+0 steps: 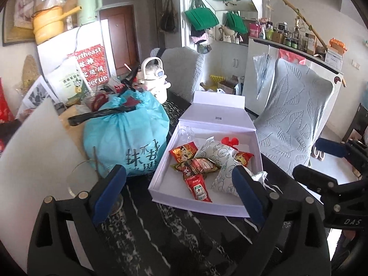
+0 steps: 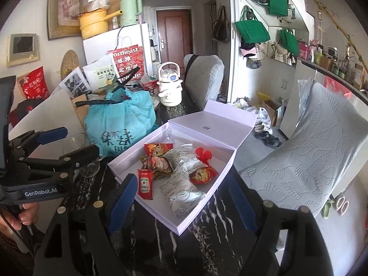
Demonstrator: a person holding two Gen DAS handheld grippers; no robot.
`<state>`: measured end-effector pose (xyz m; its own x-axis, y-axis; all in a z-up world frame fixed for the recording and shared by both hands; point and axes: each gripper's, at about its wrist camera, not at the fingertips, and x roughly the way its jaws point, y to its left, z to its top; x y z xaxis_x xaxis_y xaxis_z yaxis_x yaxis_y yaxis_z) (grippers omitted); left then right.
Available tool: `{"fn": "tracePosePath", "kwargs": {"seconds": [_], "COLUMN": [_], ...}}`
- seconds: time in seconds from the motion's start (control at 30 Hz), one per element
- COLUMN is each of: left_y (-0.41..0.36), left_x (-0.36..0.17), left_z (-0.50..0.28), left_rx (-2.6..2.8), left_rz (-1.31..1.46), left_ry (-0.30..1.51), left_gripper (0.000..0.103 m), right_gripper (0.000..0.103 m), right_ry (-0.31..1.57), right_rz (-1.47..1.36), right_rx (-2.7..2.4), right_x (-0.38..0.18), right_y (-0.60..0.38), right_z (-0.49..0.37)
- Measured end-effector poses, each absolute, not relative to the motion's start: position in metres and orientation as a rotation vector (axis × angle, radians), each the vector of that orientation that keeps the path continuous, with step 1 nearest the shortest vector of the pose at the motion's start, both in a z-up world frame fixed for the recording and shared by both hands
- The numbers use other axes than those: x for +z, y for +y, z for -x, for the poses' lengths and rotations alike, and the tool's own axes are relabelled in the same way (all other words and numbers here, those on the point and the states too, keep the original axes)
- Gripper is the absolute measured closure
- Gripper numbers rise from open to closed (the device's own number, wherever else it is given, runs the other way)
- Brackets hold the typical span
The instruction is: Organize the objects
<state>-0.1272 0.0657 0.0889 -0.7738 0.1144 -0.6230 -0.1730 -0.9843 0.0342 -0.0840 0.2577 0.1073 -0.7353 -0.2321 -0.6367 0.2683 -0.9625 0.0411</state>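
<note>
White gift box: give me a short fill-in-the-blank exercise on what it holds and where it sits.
1. The white gift box has its lid ____.
2. The red ketchup sachet lies ____ the box.
3. Beside the box stands a tied bag coloured ____.
4. Both grippers hold ____.

Missing words: open; inside; blue; nothing

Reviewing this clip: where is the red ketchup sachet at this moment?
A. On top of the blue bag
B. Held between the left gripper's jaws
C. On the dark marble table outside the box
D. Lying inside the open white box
D. The ketchup sachet lies flat on the floor of the open white box near its front edge, among the other snack packets, with nothing gripping it.
</note>
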Motion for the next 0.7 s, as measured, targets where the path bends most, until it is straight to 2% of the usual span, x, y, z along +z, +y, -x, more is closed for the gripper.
{"fn": "tracePosePath", "kwargs": {"seconds": [0.3,0.7], "left_y": [0.051,0.043], "left_x": [0.099,0.081], "left_z": [0.085,0.059], "left_rx": [2.846,2.811], "left_rz": [0.975,1.052], "left_ry": [0.103,0.059], "left_gripper": [0.01,0.01], "right_gripper": [0.02,0.019], "right_ry": [0.11,0.122], "right_rz": [-0.932,-0.977], "right_rx": [-2.683,-2.658], "right_x": [0.115,0.102], "right_y": [0.25,0.242], "right_z": [0.048,0.024]}}
